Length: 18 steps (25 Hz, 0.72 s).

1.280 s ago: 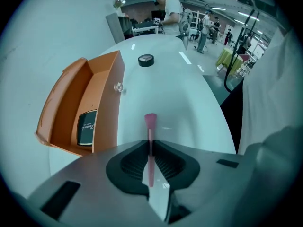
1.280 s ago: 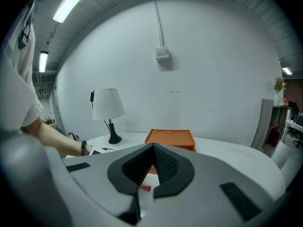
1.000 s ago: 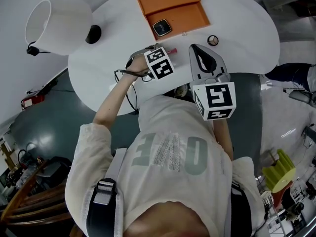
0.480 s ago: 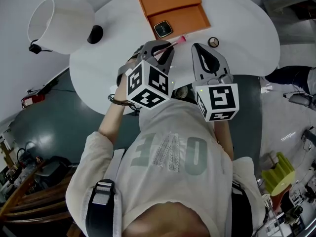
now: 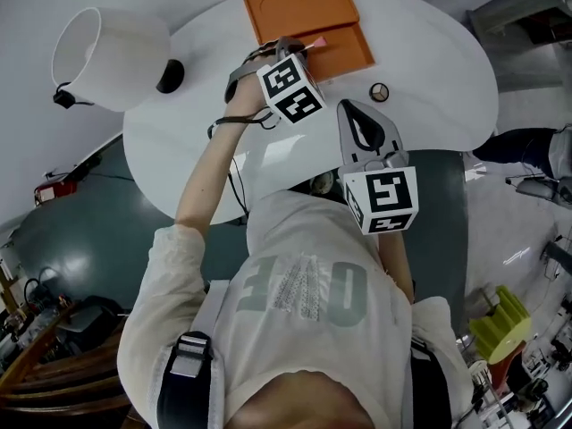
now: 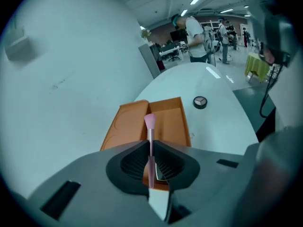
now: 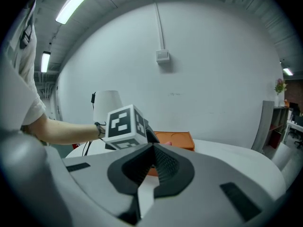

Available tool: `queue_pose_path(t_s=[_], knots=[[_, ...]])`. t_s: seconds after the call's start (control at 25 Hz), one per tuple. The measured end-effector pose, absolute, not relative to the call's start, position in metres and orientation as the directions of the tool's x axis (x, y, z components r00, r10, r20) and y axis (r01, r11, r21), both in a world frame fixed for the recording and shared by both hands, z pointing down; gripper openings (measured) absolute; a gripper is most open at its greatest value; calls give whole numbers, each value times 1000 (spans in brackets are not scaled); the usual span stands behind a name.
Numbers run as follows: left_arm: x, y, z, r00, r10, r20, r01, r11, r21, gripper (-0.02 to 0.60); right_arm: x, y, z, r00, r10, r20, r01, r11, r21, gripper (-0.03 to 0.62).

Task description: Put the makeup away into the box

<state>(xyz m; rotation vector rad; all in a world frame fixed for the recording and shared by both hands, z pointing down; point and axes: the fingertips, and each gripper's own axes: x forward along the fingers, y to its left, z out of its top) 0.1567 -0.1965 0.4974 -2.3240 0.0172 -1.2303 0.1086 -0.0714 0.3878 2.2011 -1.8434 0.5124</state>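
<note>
A: Left gripper [image 6: 150, 144] is up over the far edge of the white table [image 5: 429, 56], and its jaws are clamped tight on a makeup brush [image 6: 150, 123]!

B: Clamped on the handle, yes. The pink head pokes out past the tips, right above the orange box [image 6: 171, 119].

A: That box lies open at the table's far edge, with its lid [image 6: 124, 122] folded flat to the left of the tray as the left gripper view has it.

B: The brush hangs over the tray's left side, close to the wall between tray and lid. Whether it touches anything, I cannot tell.

A: And the right gripper [image 7: 152, 148]?

B: Its jaws are pressed together with nothing between them. It hovers over the table's near edge, pointing towards the box.

A: One more piece is out there, a small round compact [image 5: 379, 92]. It sits on the bare table just off the box's near right corner, apart from it.

B: At the left edge stands a white lamp [image 5: 107, 47], well apart from both grippers
</note>
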Motion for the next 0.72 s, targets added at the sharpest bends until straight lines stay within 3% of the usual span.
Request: queue_pose_path(t_s=[0.36,0.72], knots=[[178,-224,554,453,-214,866,310,-872,-378,49,131,-68,405,178,-874,453,-963,-249,-101,3],[179,-230,566,477,-273,836,322,-830,-455,51,135,-71,412,169,-869,466,-953,-265,-149,4]])
